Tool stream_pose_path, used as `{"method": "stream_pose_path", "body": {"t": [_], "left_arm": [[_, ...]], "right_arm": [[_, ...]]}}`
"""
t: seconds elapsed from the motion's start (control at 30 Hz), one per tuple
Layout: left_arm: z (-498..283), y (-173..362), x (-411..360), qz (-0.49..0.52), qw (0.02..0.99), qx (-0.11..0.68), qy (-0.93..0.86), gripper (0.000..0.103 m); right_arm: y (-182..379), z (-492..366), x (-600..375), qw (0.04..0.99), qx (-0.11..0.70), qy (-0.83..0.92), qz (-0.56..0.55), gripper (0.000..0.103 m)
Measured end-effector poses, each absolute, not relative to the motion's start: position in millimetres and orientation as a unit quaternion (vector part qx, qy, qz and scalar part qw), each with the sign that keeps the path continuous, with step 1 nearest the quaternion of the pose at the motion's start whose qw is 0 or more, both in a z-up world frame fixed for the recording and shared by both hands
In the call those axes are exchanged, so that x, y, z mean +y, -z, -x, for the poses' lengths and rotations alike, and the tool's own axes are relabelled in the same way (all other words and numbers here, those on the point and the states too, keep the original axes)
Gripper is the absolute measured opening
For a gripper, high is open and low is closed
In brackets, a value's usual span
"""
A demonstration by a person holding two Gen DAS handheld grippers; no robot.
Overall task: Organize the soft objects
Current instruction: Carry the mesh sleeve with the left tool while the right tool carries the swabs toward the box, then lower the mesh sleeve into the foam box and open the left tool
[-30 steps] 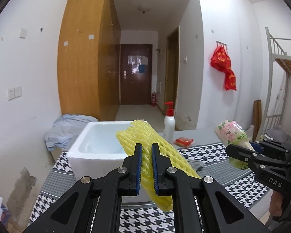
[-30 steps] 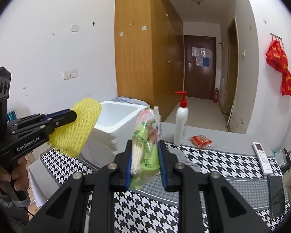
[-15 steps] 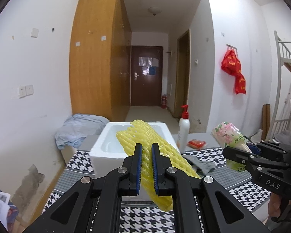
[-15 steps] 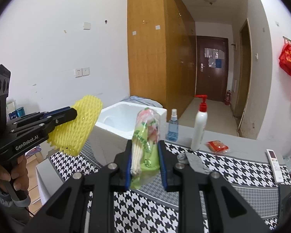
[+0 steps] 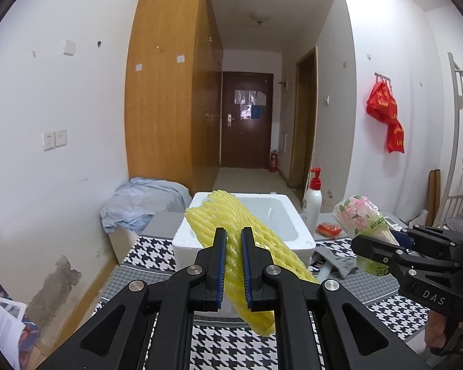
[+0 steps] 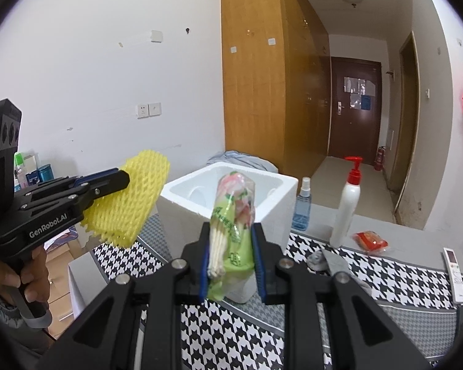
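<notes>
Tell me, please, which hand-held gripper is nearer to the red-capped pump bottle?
Right. The right hand-held gripper, holding the green packet, is beside the pump bottle; the left hand-held gripper is beyond the foam box.

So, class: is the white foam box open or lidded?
Open: the foam box shows its bare rim and hollow white inside, with no lid on it.

hidden: foam box (image 5: 296, 231) front wall behind yellow foam net (image 5: 231, 215) | cut off: remote (image 6: 453, 274) lower end at frame edge | unreadable: print on green packet (image 6: 231, 234), papers on door (image 5: 247, 101)
</notes>
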State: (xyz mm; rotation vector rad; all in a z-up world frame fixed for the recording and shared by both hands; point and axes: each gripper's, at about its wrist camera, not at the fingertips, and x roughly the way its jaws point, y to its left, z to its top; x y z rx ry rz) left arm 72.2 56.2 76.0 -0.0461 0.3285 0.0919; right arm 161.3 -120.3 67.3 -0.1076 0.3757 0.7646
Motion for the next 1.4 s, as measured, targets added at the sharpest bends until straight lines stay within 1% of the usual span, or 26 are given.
{"method": "stream_pose_path", "body": {"t": [0.43, 0.73, 1.0, 1.4], "left_arm": [[-99, -90, 64, 0.023, 0.987, 0.151, -0.042, 0.011], [-131, -94, 75, 0.029, 0.986, 0.159, -0.033, 0.011], [-167, -89, 77, 0.036, 0.982, 0.183, -0.016, 0.011], [-198, -76, 82, 0.038, 0.974, 0.222, -0.007, 0.011]], "right_arm": [[-72, -176, -107, 0.912, 0.191, -0.361, 0.052, 0.028], [-78, -184, -108, 0.917, 0.185, -0.349, 0.054, 0.028], [-78, -189, -117, 0.927, 0.183, -0.322, 0.054, 0.028], [-72, -201, -120, 0.932, 0.199, -0.299, 0.05, 0.028]]}}
